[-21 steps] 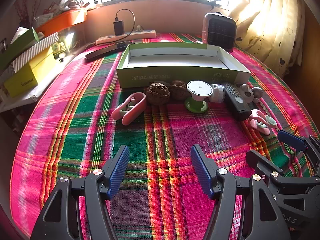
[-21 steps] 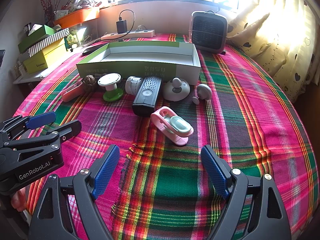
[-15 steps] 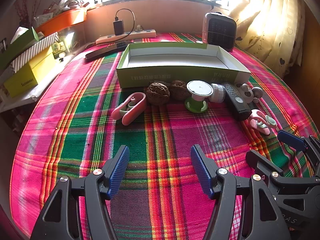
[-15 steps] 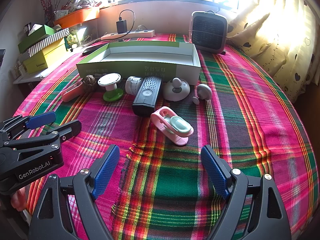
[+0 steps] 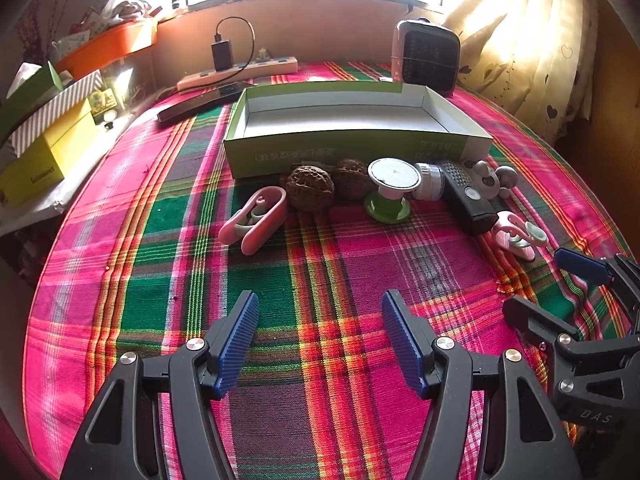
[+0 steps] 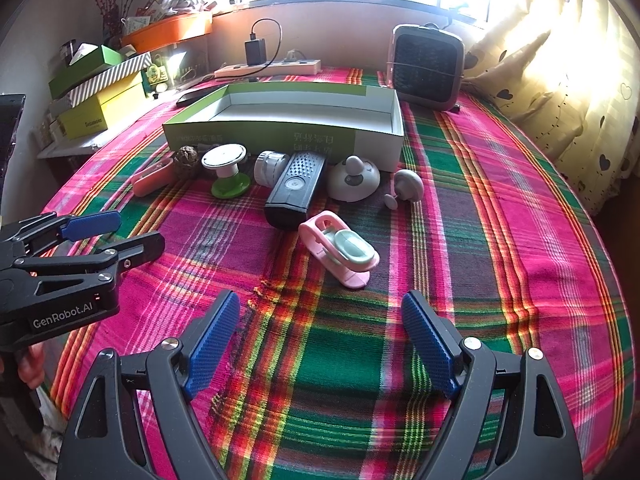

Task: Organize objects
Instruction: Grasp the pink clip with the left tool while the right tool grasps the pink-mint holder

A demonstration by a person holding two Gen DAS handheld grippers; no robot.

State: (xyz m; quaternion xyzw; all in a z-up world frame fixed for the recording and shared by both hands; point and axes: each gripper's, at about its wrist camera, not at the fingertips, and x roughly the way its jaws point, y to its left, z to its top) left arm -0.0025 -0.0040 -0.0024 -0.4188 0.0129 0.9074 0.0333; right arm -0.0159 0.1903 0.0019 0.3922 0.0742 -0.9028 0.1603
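Both grippers are hovering over the near part of the plaid tablecloth, and nothing is between their blue pads. The left gripper is standing spread wide, and the right gripper is spread wide too.

The green box is lying open toward the far edge of the cloth, and the small things are waiting in a row just in front of its near wall.

The left wrist view is showing two walnuts side by side, next to a pink clip at the left end of the row. In the right wrist view only one walnut is showing, partly hidden behind the white-and-green spool.

The right wrist view is showing clearly the black remote, the white dome and a grey mushroom-shaped piece, which the left view is crowding together at the right. A second pink clip is lying nearest to the right gripper.
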